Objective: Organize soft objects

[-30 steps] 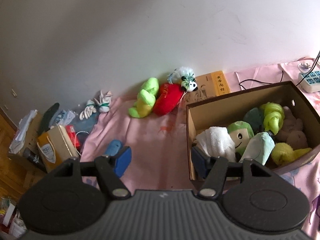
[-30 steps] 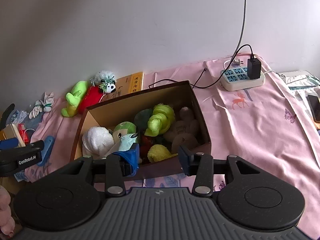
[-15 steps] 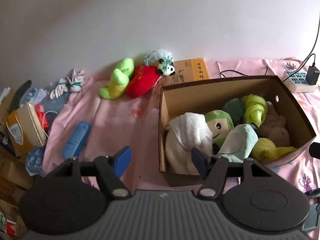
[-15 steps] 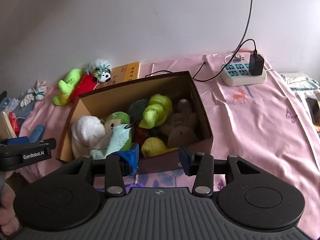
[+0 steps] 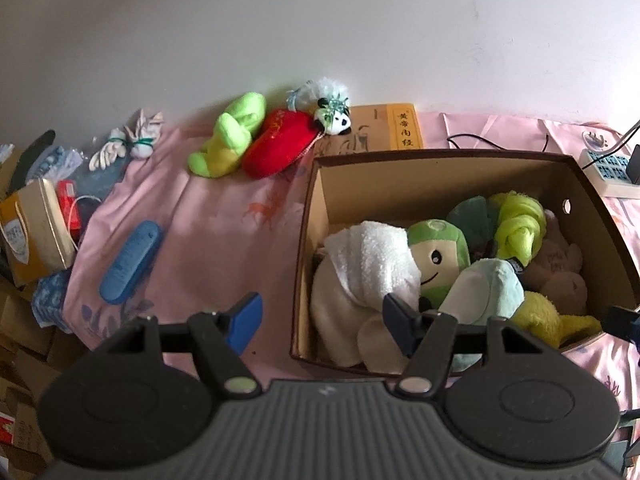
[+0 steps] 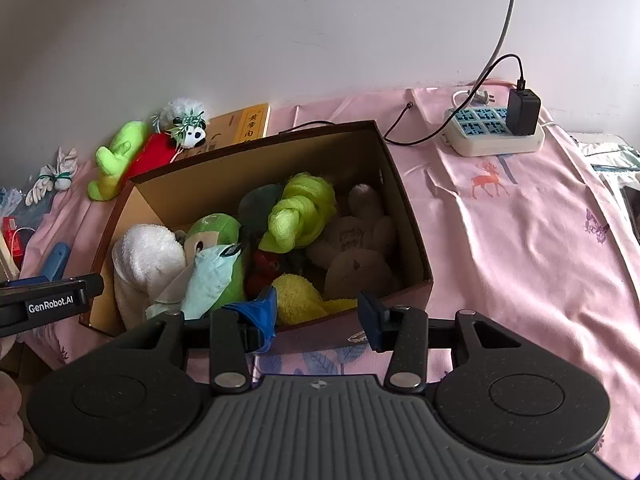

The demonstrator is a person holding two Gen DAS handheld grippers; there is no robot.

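Both the left tongs (image 5: 320,318) and the right tongs (image 6: 318,314) are held apart, with nothing gripped. They are poised over the cardboard box (image 6: 404,200), which is filled with plush toys (image 6: 300,212)

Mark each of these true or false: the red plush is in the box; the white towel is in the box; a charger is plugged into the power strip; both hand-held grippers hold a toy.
The red plush is in the cardboard box: false, it lies outside on the pink sheet.
The white towel is in the box: true.
A black charger is plugged into the power strip: true.
Left hand-held gripper and right hand-held gripper each hold a toy: false, both are open and hold nothing.
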